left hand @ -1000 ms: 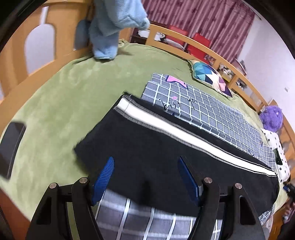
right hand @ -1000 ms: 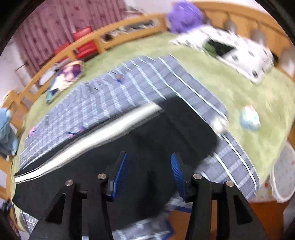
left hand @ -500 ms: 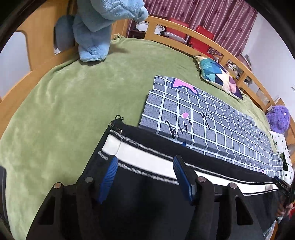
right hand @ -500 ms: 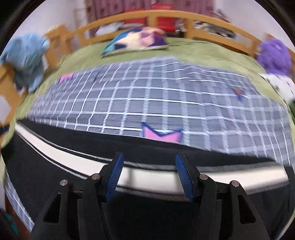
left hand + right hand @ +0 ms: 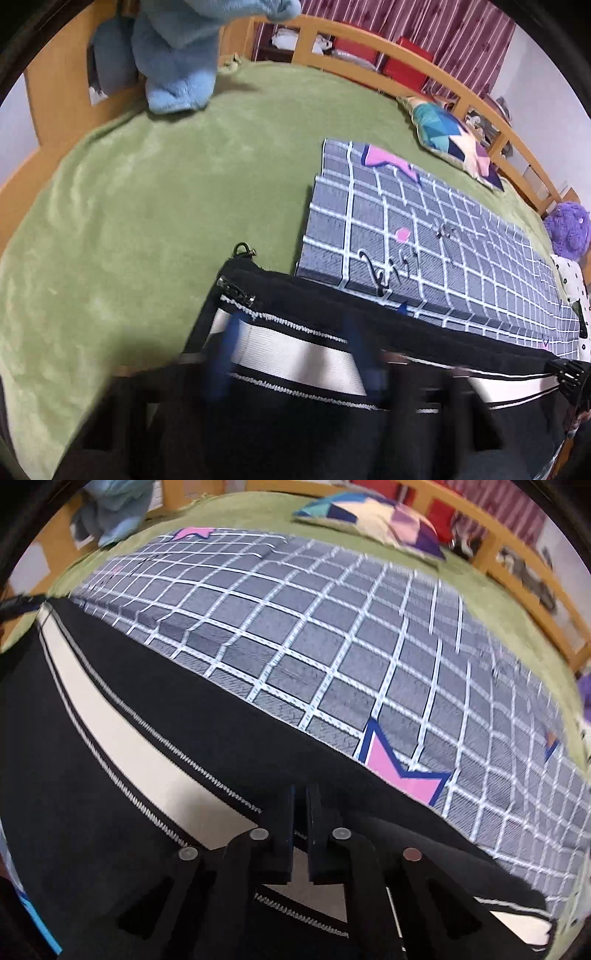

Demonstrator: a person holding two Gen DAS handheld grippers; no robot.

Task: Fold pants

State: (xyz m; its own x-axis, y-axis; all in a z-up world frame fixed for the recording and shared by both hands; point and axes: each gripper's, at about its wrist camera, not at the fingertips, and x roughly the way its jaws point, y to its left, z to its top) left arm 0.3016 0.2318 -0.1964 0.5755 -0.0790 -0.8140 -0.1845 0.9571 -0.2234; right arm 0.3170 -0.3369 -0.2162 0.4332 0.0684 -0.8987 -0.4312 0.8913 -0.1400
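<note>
Black pants (image 5: 295, 413) with a white side stripe lie along the near edge of the bed, over a grey checked blanket (image 5: 424, 236). My left gripper (image 5: 291, 354) is blurred by motion over the pants' zipped hem end, its blue pads (image 5: 225, 350) spread wide apart. In the right wrist view the pants (image 5: 110, 775) fill the lower left. My right gripper (image 5: 301, 812) has its jaws nearly together, pinched on the pants' white stripe and black fabric.
A green bedspread (image 5: 129, 221) covers the bed inside a wooden rail (image 5: 406, 62). A blue plush toy (image 5: 181, 55) sits at the far left, a patterned cushion (image 5: 450, 144) at the back, a purple plush (image 5: 569, 229) at the right.
My right gripper has closed from wide open onto the pants' stripe. My left gripper has moved slightly forward over the hem end and stays open, now blurred.
</note>
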